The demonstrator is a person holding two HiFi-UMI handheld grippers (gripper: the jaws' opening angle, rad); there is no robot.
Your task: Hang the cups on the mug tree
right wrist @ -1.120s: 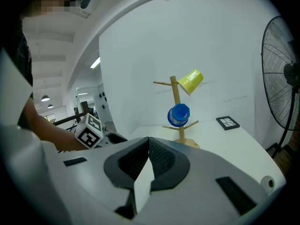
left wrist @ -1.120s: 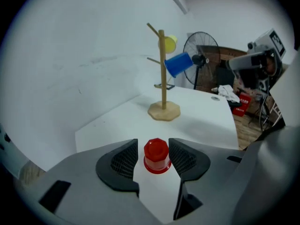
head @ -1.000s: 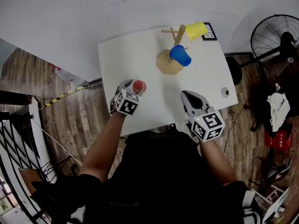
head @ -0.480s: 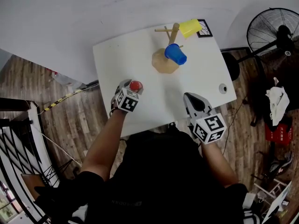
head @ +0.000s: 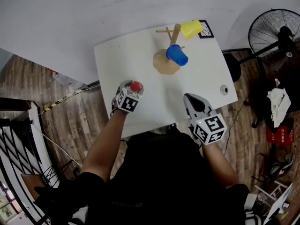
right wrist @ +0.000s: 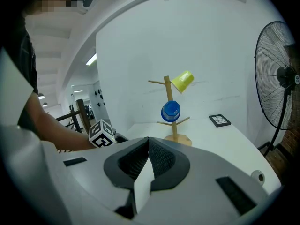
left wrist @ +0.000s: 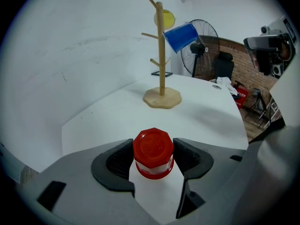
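Note:
A wooden mug tree (head: pixel 165 62) stands at the far side of the white table (head: pixel 126 55). A blue cup (head: pixel 177 55) and a yellow cup (head: pixel 192 28) hang on its pegs. A red cup (head: pixel 136 86) stands upside down on the table near the left edge. My left gripper (head: pixel 133 85) has this red cup (left wrist: pixel 153 153) between its jaws; they are wide and closing slightly, and the pads do not visibly press on it. My right gripper (head: pixel 194 102) hovers over the near right of the table, shut and empty (right wrist: pixel 149 156). The right gripper view shows the mug tree (right wrist: pixel 174 111) ahead.
A black-and-white marker tile (head: pixel 206 29) lies at the far right corner, behind the tree. A round cable hole (head: pixel 224 90) sits near the table's right edge. A standing fan (head: pixel 276 32) is on the wooden floor to the right.
The head view has shifted a little. The red cup stays between the left jaws, the right gripper stays shut, and both hung cups are where they were.

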